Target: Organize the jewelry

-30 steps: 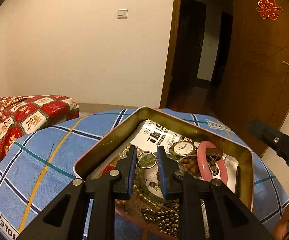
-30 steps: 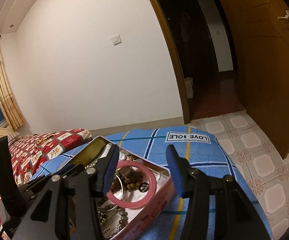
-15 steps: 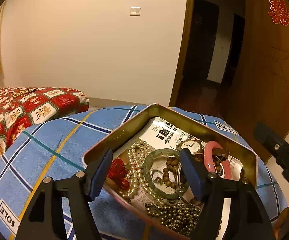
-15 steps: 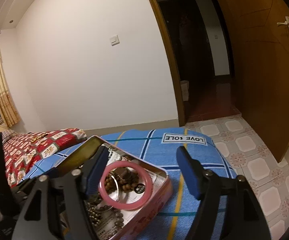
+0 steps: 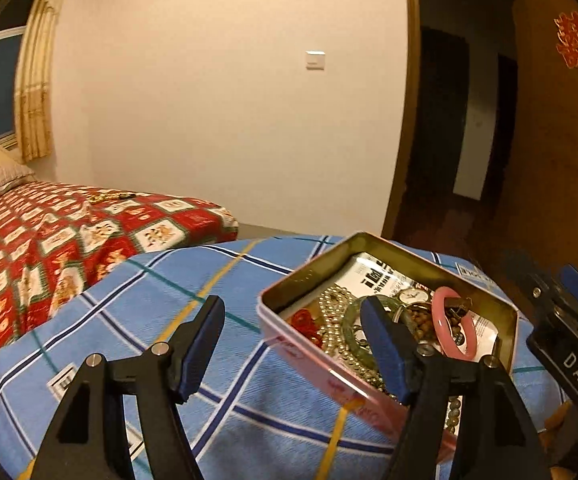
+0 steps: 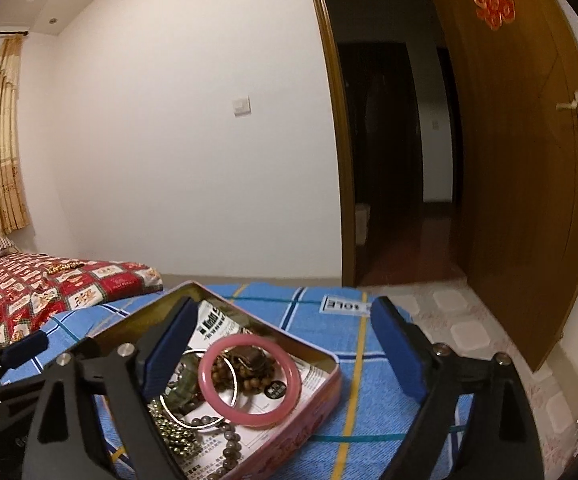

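Pink-walled and brassy inside, the tin (image 5: 369, 376) sits on the blue checked cloth (image 5: 161, 320) at about 4 o'clock in the left wrist view, holding the jewelry heaped over a printed sheet. The left gripper (image 5: 293, 344) is released, jaws wide and holding nothing, one finger over bare cloth and the other in front of the green bangle (image 5: 351, 326). To do this step well, I judge it should come in over the tin's near wall, pick a single free piece such as the pink bangle (image 5: 451, 328), and close only once the beads around it are clear. That finger hides part of the green bangle and the pearl strand (image 5: 329, 320); the right tool at 3 o'clock is blurred.

In the right wrist view the tin (image 6: 313, 412) lies at 7 o'clock. The right gripper (image 6: 285, 352) is also released and empty, its left finger over the tin's interior. The pink bangle (image 6: 249, 412) lies on top of brown beads (image 6: 245, 372) and a thin silver ring (image 6: 193, 412), so lifting it may drag them. The tin's near corner is cut off by the frame, and the small dark piece inside the bangle is hard to identify
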`<action>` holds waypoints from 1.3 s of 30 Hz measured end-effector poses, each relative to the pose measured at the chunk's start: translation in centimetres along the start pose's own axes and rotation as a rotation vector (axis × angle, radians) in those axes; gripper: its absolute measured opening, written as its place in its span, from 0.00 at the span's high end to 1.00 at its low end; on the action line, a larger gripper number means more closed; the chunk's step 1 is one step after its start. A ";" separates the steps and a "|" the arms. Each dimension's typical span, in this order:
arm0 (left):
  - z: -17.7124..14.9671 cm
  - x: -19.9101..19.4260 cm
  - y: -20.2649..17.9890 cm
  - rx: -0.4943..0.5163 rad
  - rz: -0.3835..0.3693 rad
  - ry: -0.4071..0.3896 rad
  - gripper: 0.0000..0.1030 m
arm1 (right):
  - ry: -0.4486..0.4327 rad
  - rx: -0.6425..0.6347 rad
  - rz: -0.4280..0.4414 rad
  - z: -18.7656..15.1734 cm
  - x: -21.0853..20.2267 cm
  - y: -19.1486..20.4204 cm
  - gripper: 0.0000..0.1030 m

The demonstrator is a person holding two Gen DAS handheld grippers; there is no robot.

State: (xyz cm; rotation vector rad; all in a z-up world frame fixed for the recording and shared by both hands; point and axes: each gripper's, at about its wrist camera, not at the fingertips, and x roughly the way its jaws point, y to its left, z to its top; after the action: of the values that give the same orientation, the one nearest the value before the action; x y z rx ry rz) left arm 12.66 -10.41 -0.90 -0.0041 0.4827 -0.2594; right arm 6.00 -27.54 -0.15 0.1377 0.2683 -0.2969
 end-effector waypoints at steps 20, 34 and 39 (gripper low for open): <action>-3.0 -6.0 0.8 0.045 0.049 -0.169 0.31 | -0.225 0.019 -0.021 -1.4 -8.2 0.1 0.01; -3.7 -7.3 0.3 0.073 0.056 -0.216 0.31 | -0.252 0.007 -0.033 -1.8 -8.8 0.4 0.00; -3.6 -7.3 0.3 0.074 0.056 -0.216 0.31 | -0.247 0.002 -0.035 -1.8 -8.8 0.4 0.00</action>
State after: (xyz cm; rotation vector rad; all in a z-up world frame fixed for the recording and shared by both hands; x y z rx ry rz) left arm 4.78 -8.12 -0.79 0.0529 0.2582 -0.2189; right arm -2.47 -24.45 0.62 0.0973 0.0253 -0.3459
